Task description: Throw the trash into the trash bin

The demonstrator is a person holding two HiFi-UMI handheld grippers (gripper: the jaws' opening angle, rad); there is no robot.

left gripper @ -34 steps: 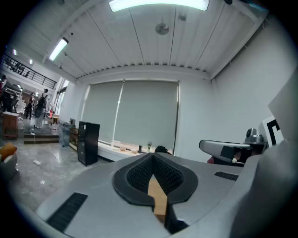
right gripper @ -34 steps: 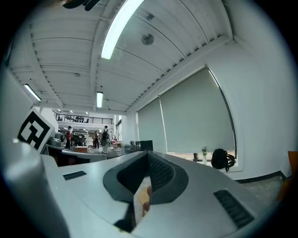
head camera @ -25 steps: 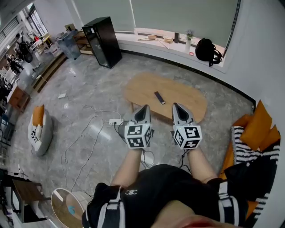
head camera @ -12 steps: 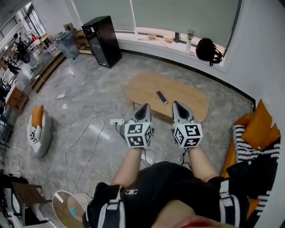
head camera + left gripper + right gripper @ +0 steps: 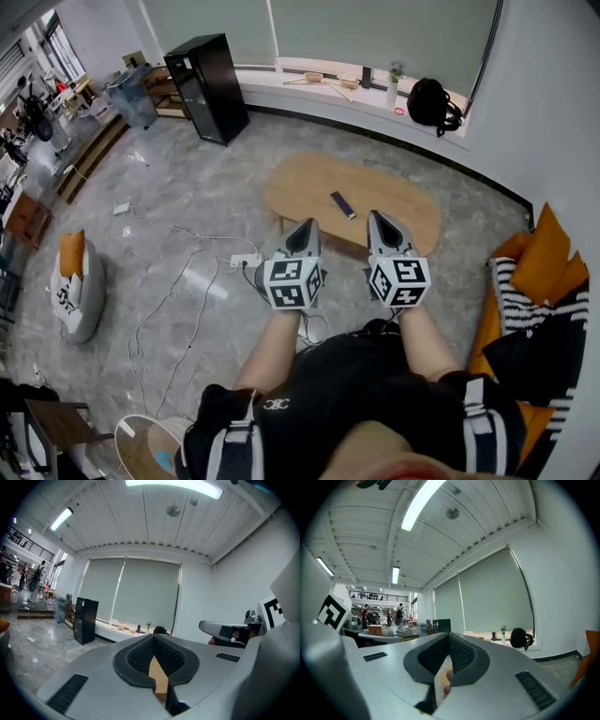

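Observation:
Both grippers are held side by side at waist height, pointing toward the oval wooden table [image 5: 394, 202]. My left gripper [image 5: 305, 226] [image 5: 153, 637] is shut, its ribbed pads meeting at the tip with nothing between them. My right gripper [image 5: 380, 218] [image 5: 449, 635] is shut and empty too. Small white scraps of trash [image 5: 122, 208] lie on the grey floor far to the left, well away from both grippers. A grey bin-like container [image 5: 131, 96] stands at the far left, beside the black cabinet [image 5: 208, 87].
A dark remote [image 5: 342, 204] lies on the table. Cables and a white power strip [image 5: 246, 260] trail over the floor left of the grippers. A beanbag seat [image 5: 75, 286] is at left, a fan [image 5: 150, 448] at bottom left, an orange sofa [image 5: 544, 281] at right, a black backpack [image 5: 433, 103] on the sill.
The whole view has shifted: the beanbag and fan slid toward the lower left. Both grippers moved slightly forward together and stayed shut.

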